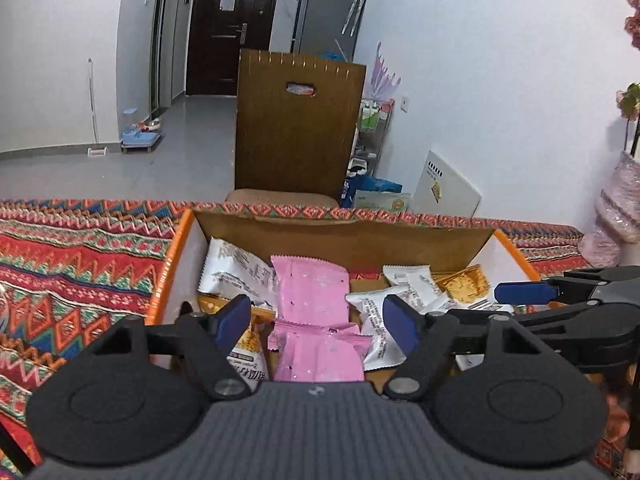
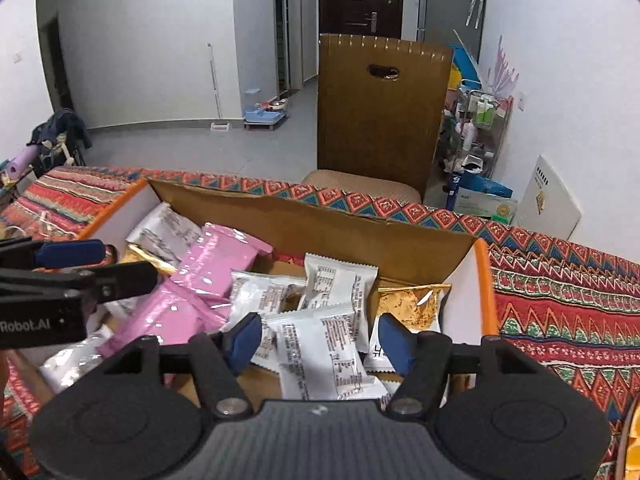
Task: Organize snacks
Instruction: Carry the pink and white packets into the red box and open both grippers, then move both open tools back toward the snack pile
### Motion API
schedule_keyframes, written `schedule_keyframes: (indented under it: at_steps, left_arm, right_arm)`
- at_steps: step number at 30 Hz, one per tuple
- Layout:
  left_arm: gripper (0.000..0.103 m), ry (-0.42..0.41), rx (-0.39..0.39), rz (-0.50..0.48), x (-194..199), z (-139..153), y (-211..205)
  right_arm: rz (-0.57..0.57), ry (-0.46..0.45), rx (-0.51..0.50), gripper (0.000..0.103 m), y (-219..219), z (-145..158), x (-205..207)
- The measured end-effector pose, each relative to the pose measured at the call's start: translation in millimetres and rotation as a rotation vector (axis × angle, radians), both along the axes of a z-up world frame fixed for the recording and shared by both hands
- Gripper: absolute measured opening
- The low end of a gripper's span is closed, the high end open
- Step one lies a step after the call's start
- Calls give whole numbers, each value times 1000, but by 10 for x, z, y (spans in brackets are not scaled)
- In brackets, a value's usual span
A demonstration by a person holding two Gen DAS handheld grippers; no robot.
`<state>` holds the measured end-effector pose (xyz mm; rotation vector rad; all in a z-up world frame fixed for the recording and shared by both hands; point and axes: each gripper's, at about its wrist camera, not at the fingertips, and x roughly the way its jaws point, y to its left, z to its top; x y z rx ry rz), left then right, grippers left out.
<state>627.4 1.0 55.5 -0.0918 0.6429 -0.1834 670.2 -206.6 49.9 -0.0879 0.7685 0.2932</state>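
1. Left wrist view: the left gripper (image 1: 316, 320) has its jaws partly open over a pink packet (image 1: 316, 356); the pads are clear of it and nothing is held.
2. Right wrist view: the right gripper (image 2: 320, 340) also stands partly open, above a white packet (image 2: 328, 356), with no contact evident.
3. Both packets lie in the cardboard box (image 1: 344, 236), which sits toward the far edge of the bench (image 1: 72, 264), on its patterned cloth.
4. Progress, as judged: many snacks are already boxed; whether any remain outside cannot be told.
5. Only the right wrist view shows the gold packet (image 2: 412, 304) against the box's right wall.
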Motion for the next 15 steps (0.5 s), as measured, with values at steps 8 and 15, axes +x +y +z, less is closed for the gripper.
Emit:
schedule_keyframes:
  at_steps: [8,15]
  left_arm:
    - [76,-95,26,-19,-645,605,65]
    - [92,-193,12,-61,-1872,966,250]
  right_arm:
    - [-3,-89,-4,63,-257,613,-646]
    - [17,-220,34,73,-584,1083,-1742]
